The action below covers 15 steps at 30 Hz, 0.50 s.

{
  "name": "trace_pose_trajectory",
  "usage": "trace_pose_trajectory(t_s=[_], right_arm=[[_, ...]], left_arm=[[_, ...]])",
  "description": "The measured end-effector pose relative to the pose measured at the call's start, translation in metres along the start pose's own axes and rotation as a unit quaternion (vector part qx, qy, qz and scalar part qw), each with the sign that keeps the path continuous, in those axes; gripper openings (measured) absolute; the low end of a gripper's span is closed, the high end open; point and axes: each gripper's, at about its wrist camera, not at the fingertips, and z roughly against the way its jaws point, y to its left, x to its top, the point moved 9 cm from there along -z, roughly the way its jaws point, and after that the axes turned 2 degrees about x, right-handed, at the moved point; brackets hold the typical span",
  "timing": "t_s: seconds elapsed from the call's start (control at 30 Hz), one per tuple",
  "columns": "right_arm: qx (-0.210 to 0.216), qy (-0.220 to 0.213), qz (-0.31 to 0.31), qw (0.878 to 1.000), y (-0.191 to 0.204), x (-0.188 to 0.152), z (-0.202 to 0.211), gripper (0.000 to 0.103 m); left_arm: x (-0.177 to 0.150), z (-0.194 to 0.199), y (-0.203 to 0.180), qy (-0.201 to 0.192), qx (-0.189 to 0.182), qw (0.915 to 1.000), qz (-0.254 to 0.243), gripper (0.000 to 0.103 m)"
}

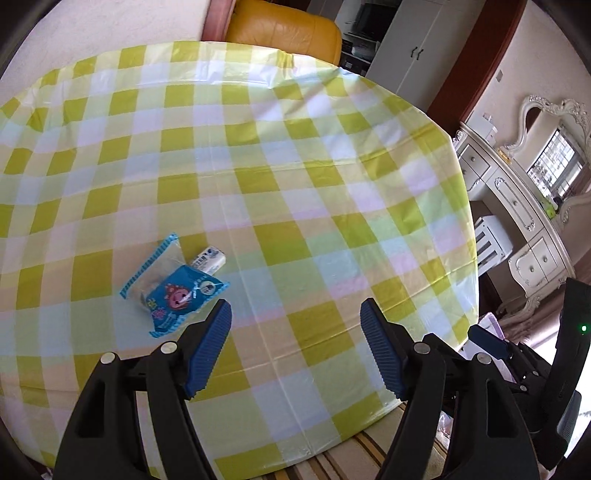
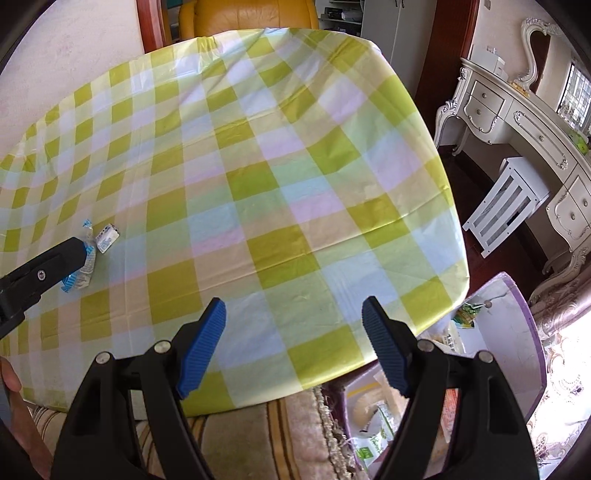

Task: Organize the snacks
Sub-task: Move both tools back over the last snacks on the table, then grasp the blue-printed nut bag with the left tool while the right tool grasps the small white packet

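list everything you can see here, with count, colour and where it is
snack packet: 1, blue, on the table's left part
small wrapped snack: 1, white, beside the blue packet
table: 1, green-yellow check cloth, centre
box: 1, purple rim, on the floor right of the table, snack packs inside
chair: 1, orange-brown, behind the table
dresser: 1, white, right wall
stool: 1, white, by the dresser
left gripper: 1, black with blue pads, open, empty
right gripper: 1, same, open, empty
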Motion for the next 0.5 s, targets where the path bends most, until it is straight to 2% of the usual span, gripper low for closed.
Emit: trace_pose_trajectory(t_s=[0.2,0.27,0.33,0.37,0.43,0.5], right_arm=[[0.025,0.0,0.029,0.999,0.043,0.005,-0.008,0.076],[0.032,0.001,0.036,0.999,0.054,0.005,-0.011,0.076],[0.038,0.002,0.043,0.998,0.064,0.006,-0.015,0.076],[0.041,0.002,0.045,0.998,0.068,0.006,-0.017,0.076],[0.051,0.004,0.05,0.997,0.077,0.005,-0.02,0.076],[0.056,0.005,0.058,0.997,0.084,0.005,-0.022,0.076]], left_arm=[[0.007,0.002,0.04,-0.015,0.026,0.9984,0.047,0.071],[0.008,0.002,0.052,-0.019,0.034,0.9973,0.062,0.074],[0.009,-0.001,0.066,-0.023,0.043,0.996,0.075,0.083],[0.008,-0.004,0.074,-0.018,0.043,0.9956,0.081,0.083],[0.002,-0.015,0.093,0.004,0.021,0.9932,0.114,0.083],[-0.004,-0.022,0.111,0.02,-0.009,0.9867,0.161,0.083]])
